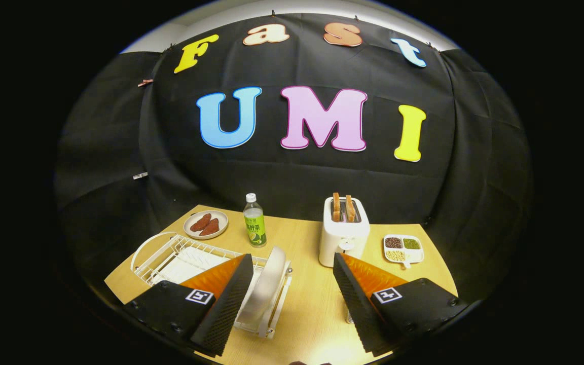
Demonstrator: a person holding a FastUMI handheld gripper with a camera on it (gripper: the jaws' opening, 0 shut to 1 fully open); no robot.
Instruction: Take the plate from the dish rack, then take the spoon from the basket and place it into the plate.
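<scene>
Above the counter (317, 324), the claw (292, 284) hangs with its fingers (231, 299) spread wide, holding nothing. Between them the plate (266, 286) stands on edge in the rack (170, 258), its rim running away toward the bottle (254, 221); the left finger hides part of the rack. Beyond sit a toaster (343, 230), a dish (206, 224) and a tray (403, 248). Bare counter lies between the fingers.

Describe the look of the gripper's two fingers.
The gripper has two wedge-shaped fingers. Each has a black ribbed pad on its inner face, an orange panel on its upper side, and a black body behind with small screws. A white square tag with a black pattern sits on each body. No cables or sleeves are visible.
</scene>
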